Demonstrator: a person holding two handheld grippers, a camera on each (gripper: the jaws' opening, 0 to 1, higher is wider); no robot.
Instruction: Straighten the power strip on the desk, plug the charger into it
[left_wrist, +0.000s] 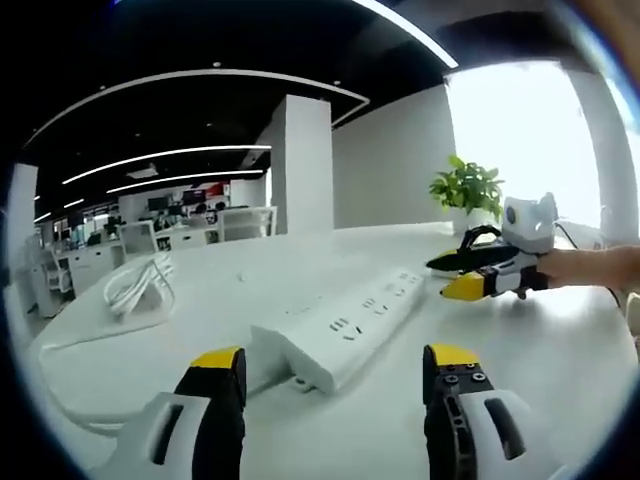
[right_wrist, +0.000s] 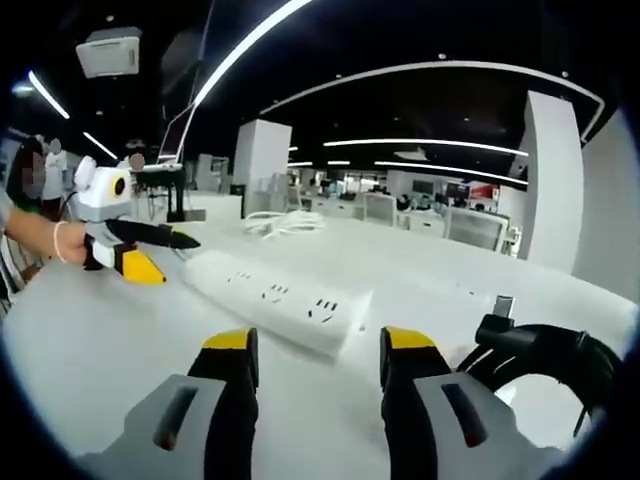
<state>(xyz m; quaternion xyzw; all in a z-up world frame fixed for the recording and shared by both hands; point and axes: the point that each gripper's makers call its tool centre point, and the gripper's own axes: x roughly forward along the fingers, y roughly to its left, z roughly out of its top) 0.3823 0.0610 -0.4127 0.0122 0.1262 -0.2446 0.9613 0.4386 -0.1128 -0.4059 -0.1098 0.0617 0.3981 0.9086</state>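
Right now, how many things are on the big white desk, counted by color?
White: 2, the power strip and the coiled white cable
Black: 1, the coiled black cable
Green: 1, the plant
Total: 4

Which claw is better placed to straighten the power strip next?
Probably the left claw: open, facing the power strip's near end. The right claw is also open at the opposite end, so it's close.
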